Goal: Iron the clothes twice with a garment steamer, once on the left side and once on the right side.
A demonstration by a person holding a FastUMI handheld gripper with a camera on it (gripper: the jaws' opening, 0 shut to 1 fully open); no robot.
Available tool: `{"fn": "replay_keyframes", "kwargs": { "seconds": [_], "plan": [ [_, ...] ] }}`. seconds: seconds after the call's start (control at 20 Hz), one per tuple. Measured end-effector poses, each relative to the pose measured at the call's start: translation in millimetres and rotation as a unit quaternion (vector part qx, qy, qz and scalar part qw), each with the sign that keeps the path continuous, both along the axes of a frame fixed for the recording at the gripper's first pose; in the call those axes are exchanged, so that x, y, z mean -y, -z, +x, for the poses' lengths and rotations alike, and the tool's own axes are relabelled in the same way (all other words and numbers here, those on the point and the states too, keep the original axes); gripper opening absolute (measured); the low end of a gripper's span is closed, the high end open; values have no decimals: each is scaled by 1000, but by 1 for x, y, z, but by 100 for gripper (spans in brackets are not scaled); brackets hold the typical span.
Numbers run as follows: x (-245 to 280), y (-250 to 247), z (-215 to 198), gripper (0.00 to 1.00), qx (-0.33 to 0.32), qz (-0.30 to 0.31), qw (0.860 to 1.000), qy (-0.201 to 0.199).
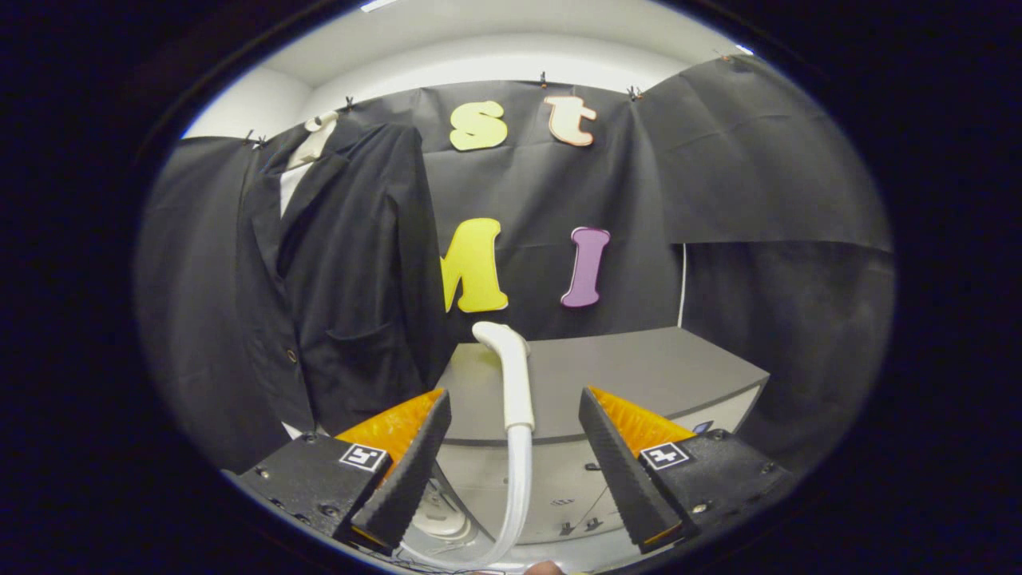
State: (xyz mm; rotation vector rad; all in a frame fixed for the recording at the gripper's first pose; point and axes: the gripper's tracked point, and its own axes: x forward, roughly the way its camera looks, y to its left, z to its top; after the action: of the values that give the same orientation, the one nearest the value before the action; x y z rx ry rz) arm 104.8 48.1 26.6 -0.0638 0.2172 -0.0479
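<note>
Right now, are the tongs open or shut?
Open: the tongs stand apart, with the steamer wand upright between them, untouched.

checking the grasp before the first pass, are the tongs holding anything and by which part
Nothing is held. The tongs stand open, with the white steamer wand upright in the gap between the fingers, touched by neither. The black jacket hangs beyond them.

Black cloth [742, 168] is hanging as the booth's wall, clipped along its top edge by small clips [543, 78]; creases are showing across it, and its right-hand panel is overlapping the panel below. A white wall [263, 100] and white ceiling [495, 28] are rising above the cloth, with light falling from overhead. A grey-topped cabinet [639, 371] with pale fronts is standing against the cloth. A thin white cable [683, 279] is running down behind it.
</note>
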Motion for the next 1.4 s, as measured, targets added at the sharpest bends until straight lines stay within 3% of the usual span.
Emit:
{"fn": "replay_keyframes", "kwargs": {
  "seconds": [0.25,0.5,0.85,1.0,1.25,1.4],
  "plan": [
    [10,16,59,100,-93,36,995,-14],
    [12,45,102,100,-204,62,976,-37],
    [31,71,142,98,-280,11,960,-9],
    [23,79,145,87,-310,-11,951,-19],
    [19,93,139,81,-350,-27,936,-13],
    [18,93,141,65,-354,-42,934,-25]
  ]
}}
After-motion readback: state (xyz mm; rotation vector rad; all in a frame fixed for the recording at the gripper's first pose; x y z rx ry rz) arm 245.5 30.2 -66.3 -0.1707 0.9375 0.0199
